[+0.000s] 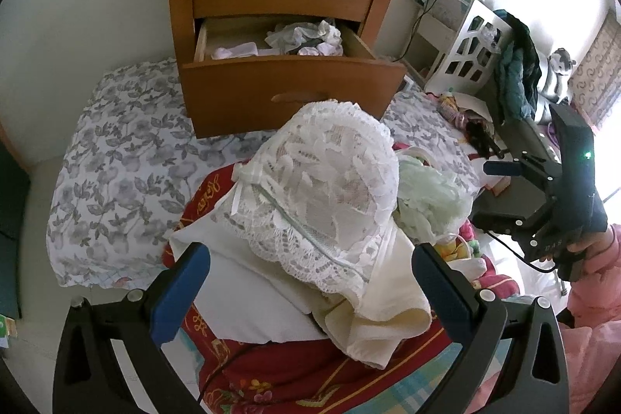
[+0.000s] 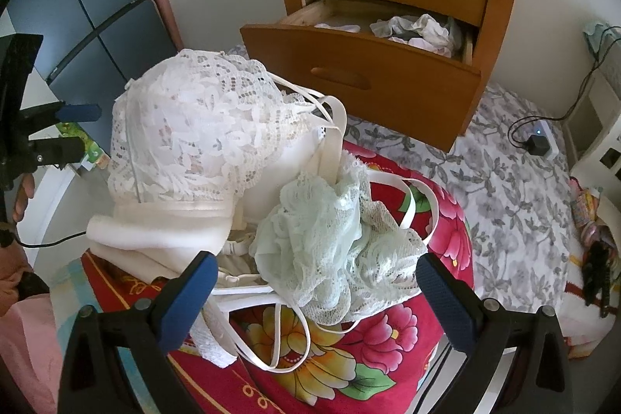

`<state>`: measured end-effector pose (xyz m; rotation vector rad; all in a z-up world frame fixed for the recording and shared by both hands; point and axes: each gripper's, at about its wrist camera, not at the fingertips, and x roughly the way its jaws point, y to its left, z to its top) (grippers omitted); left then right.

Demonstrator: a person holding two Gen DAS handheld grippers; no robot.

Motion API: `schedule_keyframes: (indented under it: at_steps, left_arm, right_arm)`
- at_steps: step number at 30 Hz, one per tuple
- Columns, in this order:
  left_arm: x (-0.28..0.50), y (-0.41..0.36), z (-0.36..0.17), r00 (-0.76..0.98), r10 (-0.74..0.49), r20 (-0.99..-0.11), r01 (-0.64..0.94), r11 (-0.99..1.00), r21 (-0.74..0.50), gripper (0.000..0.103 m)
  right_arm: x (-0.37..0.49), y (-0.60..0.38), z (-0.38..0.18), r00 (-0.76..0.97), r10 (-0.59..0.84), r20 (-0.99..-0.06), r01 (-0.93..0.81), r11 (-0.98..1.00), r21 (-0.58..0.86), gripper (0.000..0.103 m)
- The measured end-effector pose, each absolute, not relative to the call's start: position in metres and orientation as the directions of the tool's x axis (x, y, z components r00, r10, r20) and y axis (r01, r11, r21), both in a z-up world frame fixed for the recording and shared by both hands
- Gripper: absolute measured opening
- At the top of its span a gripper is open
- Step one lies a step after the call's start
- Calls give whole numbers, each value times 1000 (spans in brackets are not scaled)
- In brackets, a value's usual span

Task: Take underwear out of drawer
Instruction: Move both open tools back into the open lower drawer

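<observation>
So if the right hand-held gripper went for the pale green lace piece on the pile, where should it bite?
Probably the bunched top fold of the pale green lace piece, approached from above. It lies crumpled and raised on the red quilt, while white straps loop around its lower edges and could snag.

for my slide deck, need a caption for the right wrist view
Open right gripper over pale green lace underwear and white lace bra; wooden drawer pulled open.

White lace bra point(image 2: 186, 127) and pale green lace underwear point(image 2: 330, 243) heaped on red floral quilt point(image 2: 349, 348); right tool point(image 2: 314, 301) spread wide; nightstand drawer point(image 2: 361, 72) open.
</observation>
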<state>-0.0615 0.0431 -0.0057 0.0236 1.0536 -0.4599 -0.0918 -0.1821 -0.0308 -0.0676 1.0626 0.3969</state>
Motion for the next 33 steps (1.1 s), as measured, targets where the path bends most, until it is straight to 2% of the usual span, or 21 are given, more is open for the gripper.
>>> schedule_keyframes:
  at_steps: [8,16,24,29,33]
  left_arm:
    - [-41,39,43,499,-364,-787,398,903,-165,103]
    - [22,35,80,596,-351,-722,394,911,-118,103]
    - [92,52,66,640,-354,-681,290,933,-212,103]
    - [130,57,39,589,-364,-721,233,931,-280,103]
    - [156,55,20,552,-335,-763,207,942,-263,103]
  right_arm:
    - [-79,-184,9,492,288,-821,-366,925,105,103]
    - [-35,-194,58,578,290,-763,-334,937,103,103]
    - [21,-213,68,668,240,-704,-234,966,107,103]
    - [63,-212,53,626,269,-732,-231,960,156,103]
    - [87,-207,36,591,248,-768,-232,964,133,103]
